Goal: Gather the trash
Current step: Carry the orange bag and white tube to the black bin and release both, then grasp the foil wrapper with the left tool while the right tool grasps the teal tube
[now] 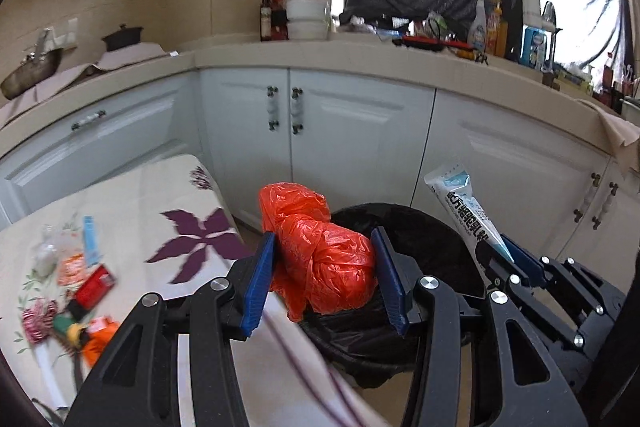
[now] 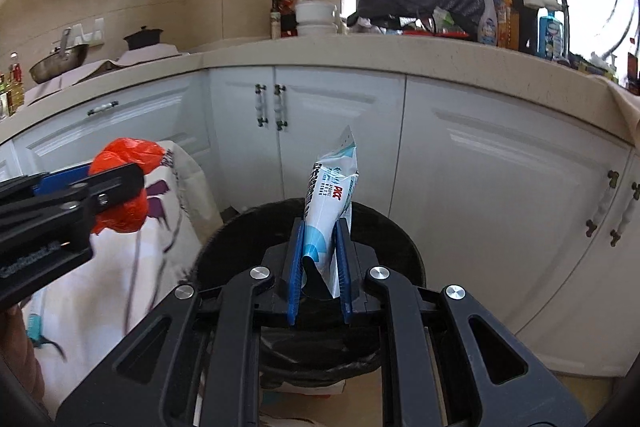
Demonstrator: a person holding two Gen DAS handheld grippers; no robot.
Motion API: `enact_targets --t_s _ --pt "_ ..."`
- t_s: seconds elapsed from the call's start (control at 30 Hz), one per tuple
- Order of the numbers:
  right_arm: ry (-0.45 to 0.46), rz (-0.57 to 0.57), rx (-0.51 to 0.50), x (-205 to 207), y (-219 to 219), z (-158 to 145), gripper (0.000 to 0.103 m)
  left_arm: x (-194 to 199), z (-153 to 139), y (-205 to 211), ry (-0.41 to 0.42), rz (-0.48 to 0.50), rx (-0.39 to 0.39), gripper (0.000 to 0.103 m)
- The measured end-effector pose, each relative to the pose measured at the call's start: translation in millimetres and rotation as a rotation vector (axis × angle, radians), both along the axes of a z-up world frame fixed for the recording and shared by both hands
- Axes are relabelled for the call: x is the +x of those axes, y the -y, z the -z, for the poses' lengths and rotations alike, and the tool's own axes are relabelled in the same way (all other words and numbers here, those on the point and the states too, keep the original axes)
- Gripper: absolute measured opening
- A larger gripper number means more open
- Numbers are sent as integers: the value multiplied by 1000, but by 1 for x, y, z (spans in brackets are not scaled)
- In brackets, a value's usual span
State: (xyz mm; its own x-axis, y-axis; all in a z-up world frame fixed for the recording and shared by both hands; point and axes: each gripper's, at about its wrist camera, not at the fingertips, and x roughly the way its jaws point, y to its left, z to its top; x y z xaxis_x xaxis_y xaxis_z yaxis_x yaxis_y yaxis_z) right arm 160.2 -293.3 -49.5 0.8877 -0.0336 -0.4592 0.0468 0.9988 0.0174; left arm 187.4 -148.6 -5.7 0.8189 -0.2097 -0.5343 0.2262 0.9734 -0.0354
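White kitchen cabinets (image 2: 332, 131) curve behind a black-lined trash bin (image 2: 384, 227) on the floor. Left of it, a flowered worktop (image 1: 132, 211) carries small litter. Over the bin's left rim, the left gripper (image 1: 326, 281) clamps a crumpled orange plastic bag (image 1: 320, 251); above the bin, the right gripper (image 2: 320, 263) pinches a white-and-blue pouch (image 2: 330, 195).

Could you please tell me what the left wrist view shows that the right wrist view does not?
Only the left wrist view shows the trash left on the floral tablecloth: a red packet and other wrappers.

Only the right wrist view shows the bottles at the counter's far left end.

Both show the left gripper shut on the orange plastic bag, the right gripper shut on the white-and-blue pouch, and the black-lined trash bin below them.
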Motion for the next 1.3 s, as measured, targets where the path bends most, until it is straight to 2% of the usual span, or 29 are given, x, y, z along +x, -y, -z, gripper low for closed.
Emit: enact_targets --t_s 0.17,0.2,0.23,0.3,0.4,0.57,0.97,1.2,1.3 --pt "-29 13 16 16 10 14 17 20 11 18 -30 13 19 49" --pt "-37 10 23 20 12 18 20 26 14 23 -41 23 22 50" --pt "-45 11 27 25 14 22 28 30 17 25 -57 29 27 52" --pt "-50 24 30 28 16 26 31 36 22 28 -74 14 40 57" --pt "-56 33 38 30 19 29 31 40 26 27 -87 1 31 65" --pt "-56 43 40 28 21 29 32 39 24 23 -78 -11 30 67" --pt "-34 30 45 9 8 10 32 11 -1 -8 0 -64 15 67" --pt "-14 -27 54 -9 -22 -6 34 -17 -11 -49 19 -122 8 67" --pt "-6 -67 56 -18 -42 -11 39 -33 -13 -69 23 -155 12 67"
